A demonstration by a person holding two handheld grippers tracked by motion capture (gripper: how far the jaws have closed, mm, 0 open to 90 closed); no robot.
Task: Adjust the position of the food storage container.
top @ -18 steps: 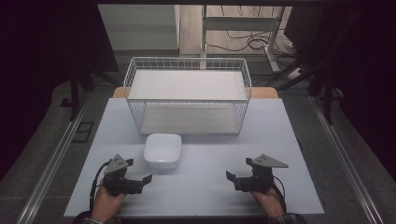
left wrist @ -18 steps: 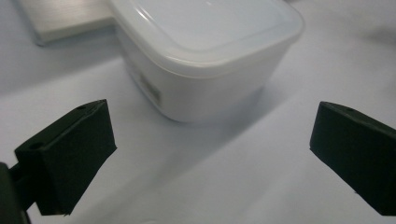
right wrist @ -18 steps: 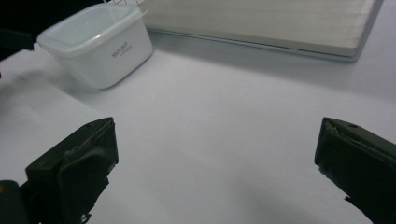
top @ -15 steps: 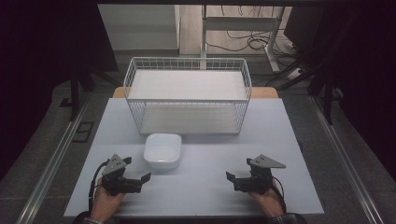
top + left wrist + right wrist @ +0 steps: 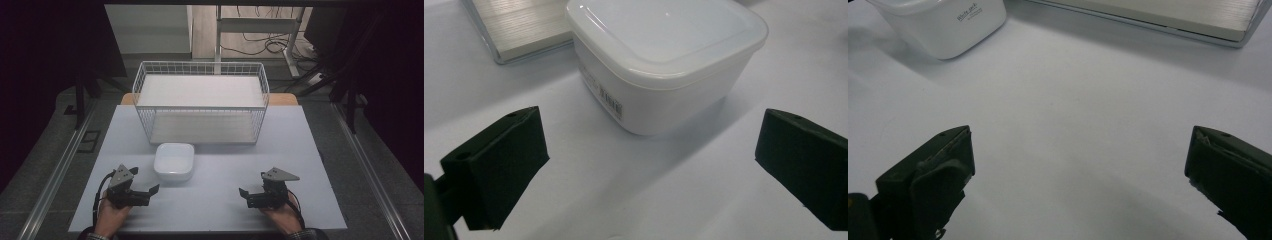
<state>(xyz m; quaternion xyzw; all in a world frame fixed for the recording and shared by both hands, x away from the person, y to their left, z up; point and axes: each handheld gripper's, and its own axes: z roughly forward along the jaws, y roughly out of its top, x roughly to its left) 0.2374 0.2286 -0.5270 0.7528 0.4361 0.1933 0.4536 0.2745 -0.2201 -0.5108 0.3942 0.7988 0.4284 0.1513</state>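
White lidded container (image 5: 174, 161) sits on tabletop (image 5: 220, 200), just in front of wire basket (image 5: 201, 102). Left gripper (image 5: 150, 191) near container's front left corner, fingers (image 5: 499, 165) spread wide, nothing held; container ahead of gap, untouched. Right gripper (image 5: 244, 192) well apart to container's right, fingers (image 5: 930, 175) wide open, empty, over bare tabletop.

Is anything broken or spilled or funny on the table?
Nothing stands out. The white lidded container sits upright and shut on the table, the wire basket stands straight behind it, and nothing looks spilled.
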